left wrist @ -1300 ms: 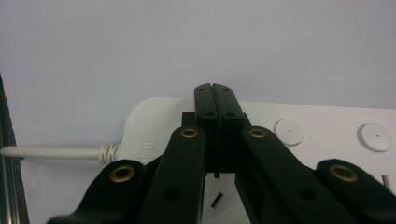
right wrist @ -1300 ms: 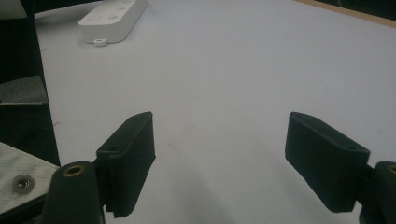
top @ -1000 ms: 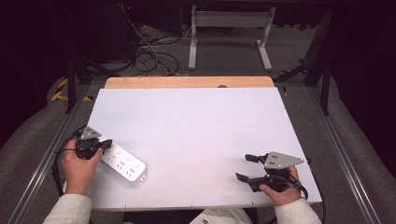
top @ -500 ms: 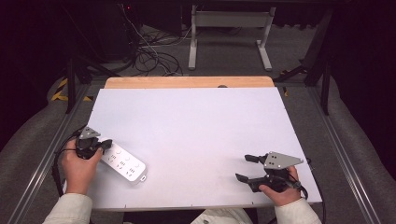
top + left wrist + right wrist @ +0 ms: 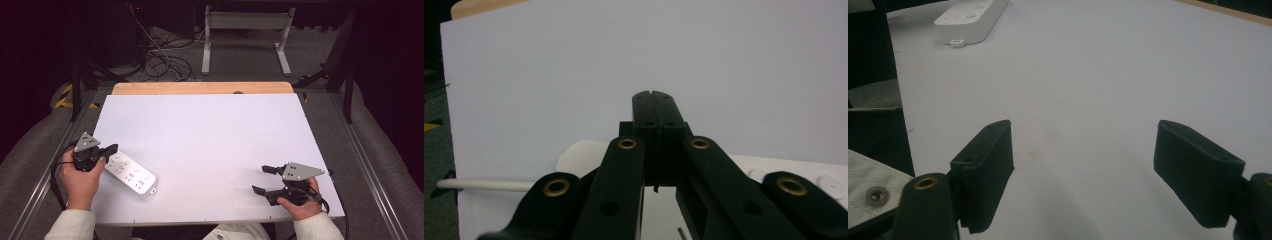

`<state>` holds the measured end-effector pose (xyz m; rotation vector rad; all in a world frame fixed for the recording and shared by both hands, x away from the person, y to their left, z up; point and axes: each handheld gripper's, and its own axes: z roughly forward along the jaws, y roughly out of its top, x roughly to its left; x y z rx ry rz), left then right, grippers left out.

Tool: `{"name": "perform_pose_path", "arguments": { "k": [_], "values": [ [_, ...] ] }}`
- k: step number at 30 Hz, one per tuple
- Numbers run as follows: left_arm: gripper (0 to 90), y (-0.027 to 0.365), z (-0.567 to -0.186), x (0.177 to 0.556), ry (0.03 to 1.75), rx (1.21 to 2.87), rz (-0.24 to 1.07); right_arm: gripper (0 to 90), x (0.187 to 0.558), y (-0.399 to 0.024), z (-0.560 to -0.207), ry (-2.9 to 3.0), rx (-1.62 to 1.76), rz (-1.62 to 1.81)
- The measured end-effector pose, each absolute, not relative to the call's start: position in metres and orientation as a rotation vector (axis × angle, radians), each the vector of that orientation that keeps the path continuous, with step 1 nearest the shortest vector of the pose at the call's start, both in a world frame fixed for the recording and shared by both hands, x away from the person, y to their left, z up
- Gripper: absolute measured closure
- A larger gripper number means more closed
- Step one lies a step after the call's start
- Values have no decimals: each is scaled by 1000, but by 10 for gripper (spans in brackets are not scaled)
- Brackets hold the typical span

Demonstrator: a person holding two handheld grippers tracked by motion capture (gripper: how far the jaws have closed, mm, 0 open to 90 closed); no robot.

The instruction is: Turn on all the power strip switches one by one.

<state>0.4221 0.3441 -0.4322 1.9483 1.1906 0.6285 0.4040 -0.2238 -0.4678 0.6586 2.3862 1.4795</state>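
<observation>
A white power strip lies slanted on the white table near its front left. My left gripper hovers over the strip's left end, shut with nothing between its jaws. In the left gripper view the closed jaws point across the table, and the power strip lies just beneath them. My right gripper rests near the front right edge, open and empty. Its pads stand wide apart over bare table, with the power strip far off at the top left.
A white cord runs off the strip's end toward the table's left edge. A wooden strip borders the far side of the table. Beyond it, cables and a metal stand are on the floor.
My left gripper has lifted a little and shifted slightly left over the strip's end. The right gripper and the power strip have stayed where they were.
</observation>
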Motion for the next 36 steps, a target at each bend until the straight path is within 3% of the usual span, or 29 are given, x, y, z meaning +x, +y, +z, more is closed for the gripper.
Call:
{"name": "perform_pose_path", "arguments": {
  "k": [12,23,36],
  "values": [
    [900,338,-430,415,1157,1969,572,243,404,-225,-468,2386,657,1481],
    [900,325,-447,419,1132,2086,500,242,403,-225,-467,2383,656,1486],
    [900,323,-454,425,1153,2146,512,241,403,-224,-468,2387,654,1480]
  ]
}}
